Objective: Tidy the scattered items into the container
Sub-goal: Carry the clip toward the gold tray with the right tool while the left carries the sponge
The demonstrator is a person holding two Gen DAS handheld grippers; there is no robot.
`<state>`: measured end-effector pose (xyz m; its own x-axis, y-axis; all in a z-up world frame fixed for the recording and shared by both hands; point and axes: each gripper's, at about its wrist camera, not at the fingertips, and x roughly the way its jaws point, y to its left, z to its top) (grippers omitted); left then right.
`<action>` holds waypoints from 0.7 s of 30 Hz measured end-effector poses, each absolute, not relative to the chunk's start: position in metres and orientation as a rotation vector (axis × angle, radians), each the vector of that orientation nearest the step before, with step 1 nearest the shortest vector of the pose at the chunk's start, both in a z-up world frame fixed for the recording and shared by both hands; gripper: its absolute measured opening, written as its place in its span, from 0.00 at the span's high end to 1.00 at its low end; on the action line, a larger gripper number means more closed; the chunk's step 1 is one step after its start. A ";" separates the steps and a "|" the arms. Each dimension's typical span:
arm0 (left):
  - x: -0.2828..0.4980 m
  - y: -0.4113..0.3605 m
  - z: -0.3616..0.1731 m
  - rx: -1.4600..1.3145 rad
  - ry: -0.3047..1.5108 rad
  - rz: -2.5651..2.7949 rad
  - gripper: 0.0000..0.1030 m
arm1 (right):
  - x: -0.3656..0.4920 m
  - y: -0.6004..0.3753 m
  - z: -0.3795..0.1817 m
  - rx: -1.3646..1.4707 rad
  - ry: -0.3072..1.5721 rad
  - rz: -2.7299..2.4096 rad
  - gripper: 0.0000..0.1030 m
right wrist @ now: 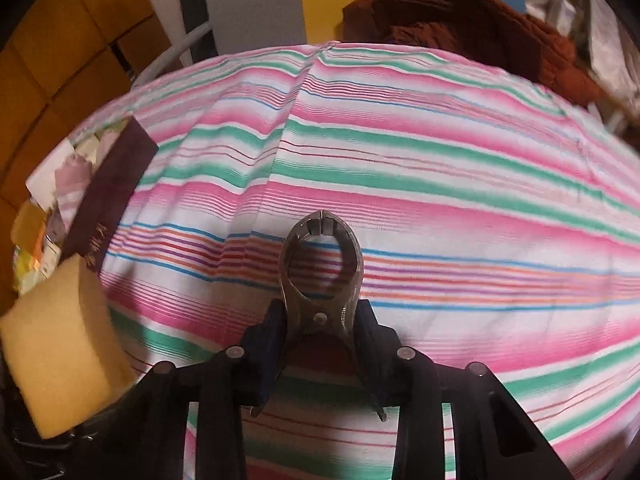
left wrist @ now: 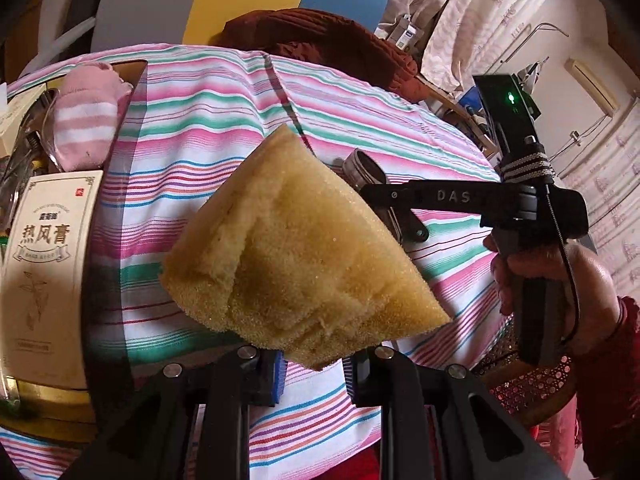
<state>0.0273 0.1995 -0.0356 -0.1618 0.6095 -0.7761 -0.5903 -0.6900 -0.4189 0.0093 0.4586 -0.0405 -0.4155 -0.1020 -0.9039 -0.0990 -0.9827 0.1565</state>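
Left wrist view, L to R: container at far left edge, on the striped cloth covering the table. Inside it: pink/white striped sock, a cream box w/ Chinese print, some clear plastic bits, too blurred to ID. Centre: yellow sponge, squeezed and folded into a wedge, held up off the cloth by the left gripper; blue-padded fingers pinch its lower edge, so the gripper is closed down on the sponge, narrow gap only. Behind the sponge, R of centre: a small metal jar/lid on the cloth, partly hidden. Far R: the right gripper's body w/ green LED, gripped by the person's right hand, red sleeve.

Right wrist view, L to R: sponge at lower left, just beside the container; dark side wall of container visible, contents a blur. Cloth fills the rest. Centre: right gripper clamped on the handles of metal pincers, pincers' head pointing away, its tips meeting, raised over the cloth; whether touching cloth, can't tell. Top R: rust-brown garment at table's far edge.
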 end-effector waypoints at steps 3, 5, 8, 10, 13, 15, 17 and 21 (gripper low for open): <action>0.027 0.195 -0.033 -1.304 -0.041 1.927 0.79 | 0.017 0.469 -0.040 1.643 -0.515 -2.594 0.65; 0.027 0.191 -0.031 -1.306 -0.051 1.924 0.79 | 0.021 0.471 -0.042 1.606 -0.647 -2.563 0.65; 0.028 0.184 -0.024 -1.287 -0.070 1.930 0.79 | 0.028 0.469 -0.040 1.534 -0.814 -2.502 0.65; 0.028 0.177 -0.017 -1.272 -0.090 1.934 0.79 | 0.030 0.463 -0.036 1.489 -0.883 -2.464 0.65; 0.026 0.166 -0.006 -1.251 -0.123 1.944 0.79 | 0.030 0.444 -0.022 1.424 -0.911 -2.424 0.65; 0.024 0.153 0.004 -1.232 -0.161 1.960 0.79 | 0.029 0.426 -0.009 1.386 -0.895 -2.410 0.65; 0.020 0.140 0.013 -1.213 -0.188 1.985 0.79 | 0.026 0.410 0.003 1.344 -0.876 -2.388 0.65; 0.009 0.102 0.028 -1.188 -0.245 2.074 0.79 | 0.014 0.374 0.021 1.290 -0.854 -2.322 0.65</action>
<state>0.0091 0.1024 0.0281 -0.3136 0.6692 -0.6737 -0.4938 -0.7210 -0.4862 0.0140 0.3738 0.0212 -0.5245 -0.5607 -0.6408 0.0121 -0.7574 0.6529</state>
